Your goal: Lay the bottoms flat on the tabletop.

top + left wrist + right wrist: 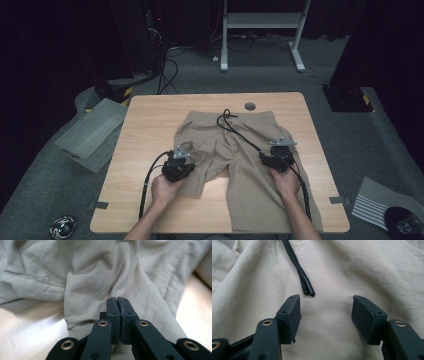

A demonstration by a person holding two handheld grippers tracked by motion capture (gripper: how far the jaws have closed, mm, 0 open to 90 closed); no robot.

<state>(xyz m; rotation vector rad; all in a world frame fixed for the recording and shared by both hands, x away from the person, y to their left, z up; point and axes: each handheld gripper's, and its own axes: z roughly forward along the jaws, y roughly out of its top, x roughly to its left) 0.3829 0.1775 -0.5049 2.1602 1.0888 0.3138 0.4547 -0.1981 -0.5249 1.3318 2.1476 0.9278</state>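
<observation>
Khaki shorts [235, 150] lie spread on the wooden table [150, 125], waistband at the far side, legs toward me. A black drawstring [240, 134] runs from the waistband across the right leg. My left gripper [186, 159] rests on the rumpled left leg. In the left gripper view its jaws [117, 300] are shut, with creases of the cloth [100, 272] gathering into their tips. My right gripper [276, 154] hovers open over the right leg. In the right gripper view [326, 307] the drawstring's two ends [308, 291] lie just beyond its left jaw, with flat cloth [332, 270] between the jaws.
A grey plastic bin [92, 131] stands on the floor left of the table. A round cable hole [250, 106] sits near the table's far edge. A white frame [262, 30] and cables lie beyond. Striped paper [380, 202] lies on the floor at right.
</observation>
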